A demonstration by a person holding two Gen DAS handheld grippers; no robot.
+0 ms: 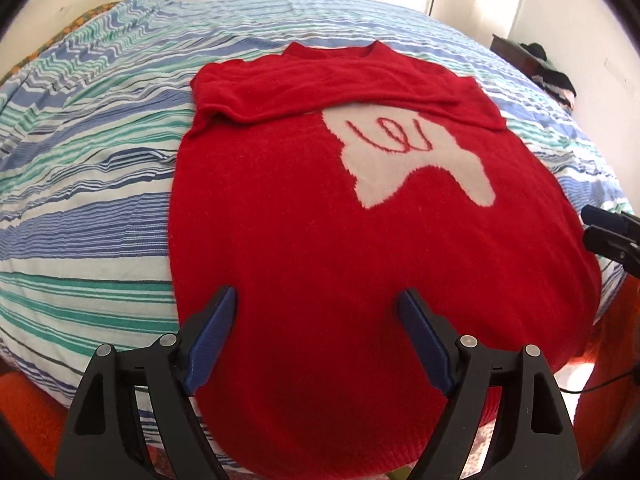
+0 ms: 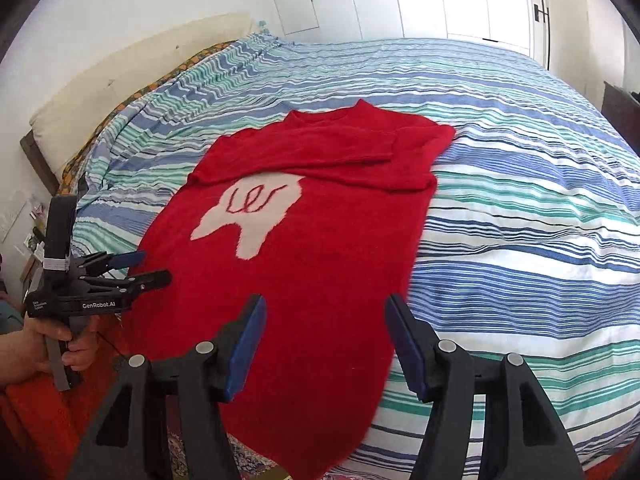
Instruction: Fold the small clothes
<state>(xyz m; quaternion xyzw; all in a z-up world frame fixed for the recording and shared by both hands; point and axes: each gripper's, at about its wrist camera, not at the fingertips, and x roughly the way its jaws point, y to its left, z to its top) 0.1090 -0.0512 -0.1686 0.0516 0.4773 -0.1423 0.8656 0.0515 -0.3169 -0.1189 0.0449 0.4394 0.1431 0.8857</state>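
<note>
Left claw: the left claw [image 1: 316, 322] hangs released, blue pads spread wide, over the near hem of the sweater; its body [image 2: 100, 284] reads "GenRobot.AI", with smaller print too small to read.
Garment: the fuzzy red knit sweater [image 1: 304, 216] lies flat on the blue, green and white striped bed cover [image 1: 88, 184], both sleeves folded across the chest.
Motif: a white patch [image 1: 416, 156] carries a looping red scribble, no legible word.
Long axis: it runs from the hem at the near bed edge away to the collar [image 1: 332, 51], straight ahead of both claws.
Right claw: the right claw [image 2: 324, 334] is released too, poised above the hem's right part [image 2: 360, 380].
Nearer: both look about equally near, so a two-handed hem lift toward the collar seems likely.
</note>
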